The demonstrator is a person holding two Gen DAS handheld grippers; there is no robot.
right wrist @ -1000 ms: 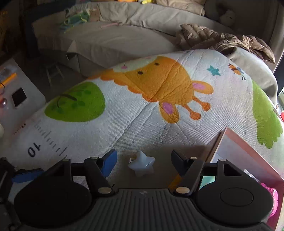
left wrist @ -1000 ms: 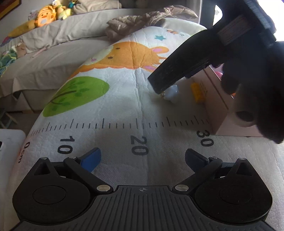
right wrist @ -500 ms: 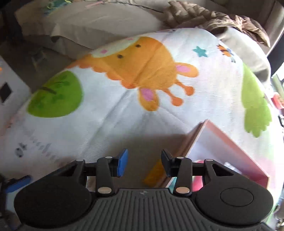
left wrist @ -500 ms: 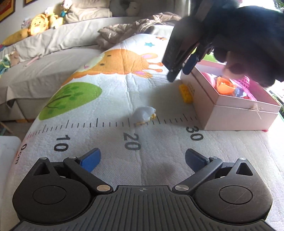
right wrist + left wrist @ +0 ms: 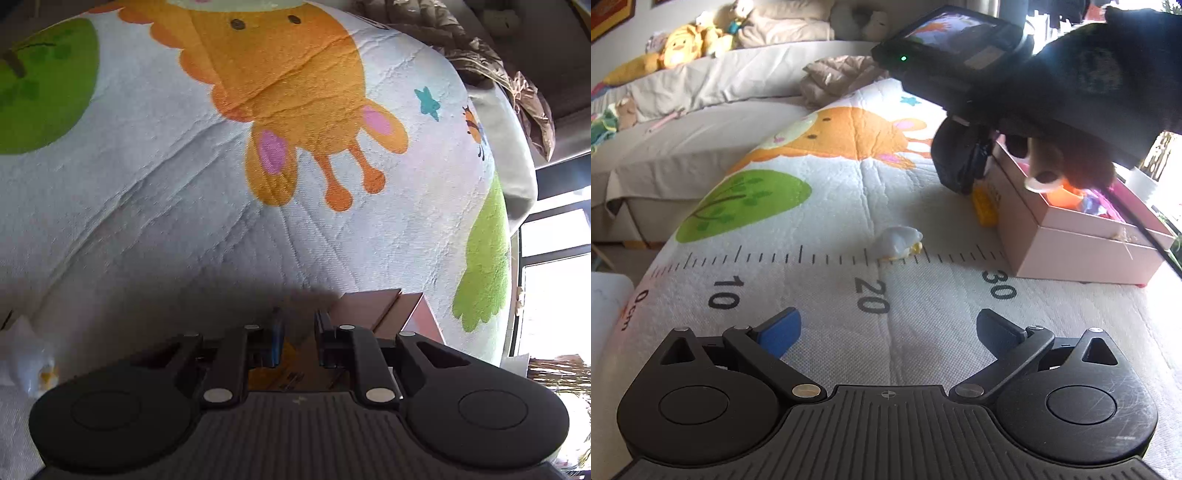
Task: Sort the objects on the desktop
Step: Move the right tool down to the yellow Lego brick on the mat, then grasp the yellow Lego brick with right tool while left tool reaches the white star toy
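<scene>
A pale blue star-shaped toy lies on the printed mat near the ruler's 20 mark; it also shows at the left edge of the right wrist view. A yellow brick lies beside the pink box, which holds several toys. My left gripper is open and empty, low over the mat, short of the star. My right gripper points down over the yellow brick next to the box corner, its jaws narrowed around it with a small gap.
The mat bears a ruler, a green tree and an orange animal. A grey sofa with plush toys stands behind. A crumpled brown blanket lies at the mat's far end. A bright window is on the right.
My right gripper left the star, moved right toward the box, tilted down over the yellow brick and narrowed its jaws. The left gripper stayed open and nearly still.
</scene>
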